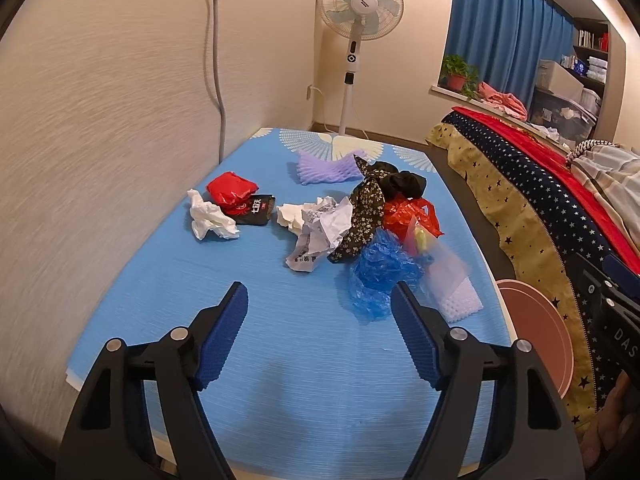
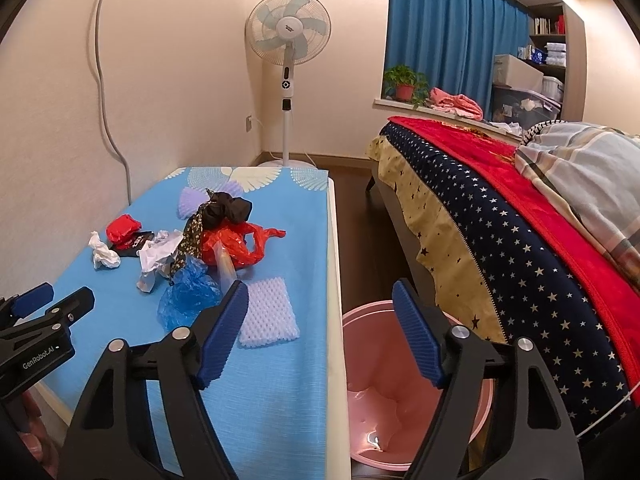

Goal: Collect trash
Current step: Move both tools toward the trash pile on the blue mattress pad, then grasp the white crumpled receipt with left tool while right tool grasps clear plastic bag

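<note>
A heap of trash lies on the blue-covered table (image 1: pixel 280 352): a blue plastic bag (image 1: pixel 380 272) (image 2: pixel 188 292), white foam net (image 1: pixel 460 300) (image 2: pixel 268 312), crumpled paper (image 1: pixel 320 228), white tissue (image 1: pixel 210 220), red wrapper (image 1: pixel 230 188), red plastic bag (image 1: pixel 408 212) (image 2: pixel 236 246) and purple foam (image 1: pixel 324 166). My left gripper (image 1: pixel 320 288) hovers open over the table's near end, just short of the blue bag, with nothing between its fingers. My right gripper (image 2: pixel 320 286) is open and empty too, straddling the table's right edge above a pink bin (image 2: pixel 400 400) on the floor.
A dark floral cloth (image 1: pixel 360 216) and a black cloth (image 1: pixel 400 182) lie in the heap. A bed (image 2: pixel 500 220) with a starred cover stands to the right across a narrow strip of floor. A standing fan (image 2: pixel 288 40) is behind the table, and a wall runs along its left.
</note>
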Available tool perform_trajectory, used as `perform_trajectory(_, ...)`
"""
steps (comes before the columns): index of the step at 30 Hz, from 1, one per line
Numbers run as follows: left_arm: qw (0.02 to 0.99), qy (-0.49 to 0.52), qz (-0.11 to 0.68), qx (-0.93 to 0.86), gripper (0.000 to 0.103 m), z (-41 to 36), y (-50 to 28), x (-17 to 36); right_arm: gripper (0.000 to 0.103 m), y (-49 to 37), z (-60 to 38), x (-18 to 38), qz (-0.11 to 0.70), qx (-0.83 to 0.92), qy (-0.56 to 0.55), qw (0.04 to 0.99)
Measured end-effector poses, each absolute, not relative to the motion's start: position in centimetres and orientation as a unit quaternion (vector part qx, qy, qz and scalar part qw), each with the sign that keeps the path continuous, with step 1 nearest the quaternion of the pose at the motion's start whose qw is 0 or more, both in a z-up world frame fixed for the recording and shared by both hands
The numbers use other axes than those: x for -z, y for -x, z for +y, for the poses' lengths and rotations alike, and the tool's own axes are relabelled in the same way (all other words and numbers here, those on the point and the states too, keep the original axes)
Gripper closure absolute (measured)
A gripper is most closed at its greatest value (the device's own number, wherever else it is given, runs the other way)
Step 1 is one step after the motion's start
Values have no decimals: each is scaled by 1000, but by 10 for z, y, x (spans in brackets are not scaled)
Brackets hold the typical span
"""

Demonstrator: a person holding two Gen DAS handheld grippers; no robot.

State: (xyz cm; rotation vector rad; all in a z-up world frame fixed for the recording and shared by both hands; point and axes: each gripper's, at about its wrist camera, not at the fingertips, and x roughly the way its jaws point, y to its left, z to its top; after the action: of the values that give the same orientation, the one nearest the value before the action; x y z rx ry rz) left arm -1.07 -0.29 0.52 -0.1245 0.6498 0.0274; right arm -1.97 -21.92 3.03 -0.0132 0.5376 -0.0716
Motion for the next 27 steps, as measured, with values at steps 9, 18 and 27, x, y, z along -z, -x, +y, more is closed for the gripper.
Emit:
perform_trajectory(9, 946, 61, 318, -10, 46, -4, 10, -6, 45, 17, -219, -28, 276, 21, -5, 961)
perform_trajectory(18, 947, 58, 317, -9, 68, -4, 4, -3, 59, 10, -212, -25, 275, -12, -17, 961)
perform_trajectory(27, 949, 58, 311, -12, 75, -3, -13, 0, 59, -10, -204, -11, 287, -36, -33, 957)
